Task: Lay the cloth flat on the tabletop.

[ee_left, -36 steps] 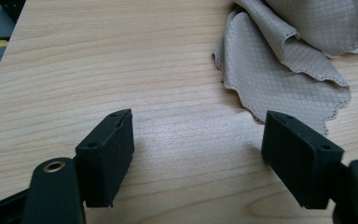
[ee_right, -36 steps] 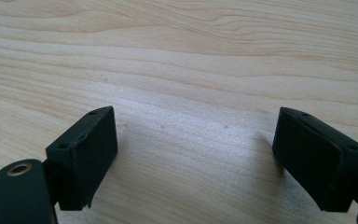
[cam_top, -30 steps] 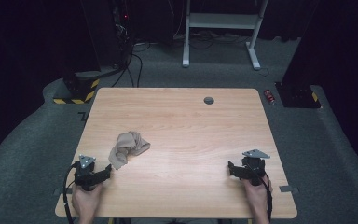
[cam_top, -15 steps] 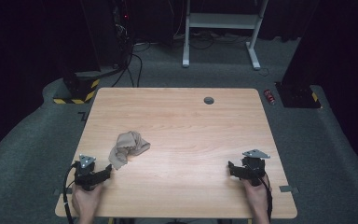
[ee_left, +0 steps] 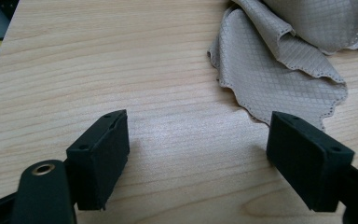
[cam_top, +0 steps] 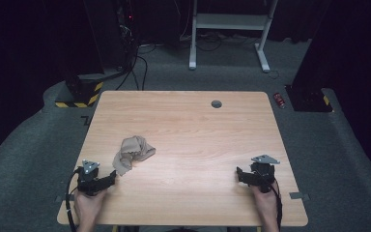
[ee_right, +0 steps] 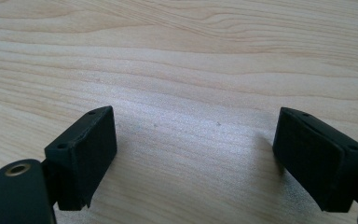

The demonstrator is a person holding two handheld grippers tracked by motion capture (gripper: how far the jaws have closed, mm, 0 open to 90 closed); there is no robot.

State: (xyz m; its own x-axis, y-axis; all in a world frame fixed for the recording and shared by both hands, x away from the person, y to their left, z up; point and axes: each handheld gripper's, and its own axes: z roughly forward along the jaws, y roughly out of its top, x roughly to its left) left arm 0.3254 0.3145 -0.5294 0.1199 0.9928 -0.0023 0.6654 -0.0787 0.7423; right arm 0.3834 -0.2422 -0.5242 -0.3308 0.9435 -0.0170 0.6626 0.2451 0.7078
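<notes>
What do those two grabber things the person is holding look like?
Both are black. The left gripper and right gripper each carry a grey three-cornered plate on top and trail a black cable. Their fingers are thick, black, rectangular blocks with small screw holes.

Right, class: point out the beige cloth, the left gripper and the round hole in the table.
beige cloth (cam_top: 133, 152), high view, middle of the crumpled fabric.
left gripper (cam_top: 112, 175), high view, between its fingertips.
round hole (cam_top: 216, 104), high view, centre of the dark grommet.
</notes>
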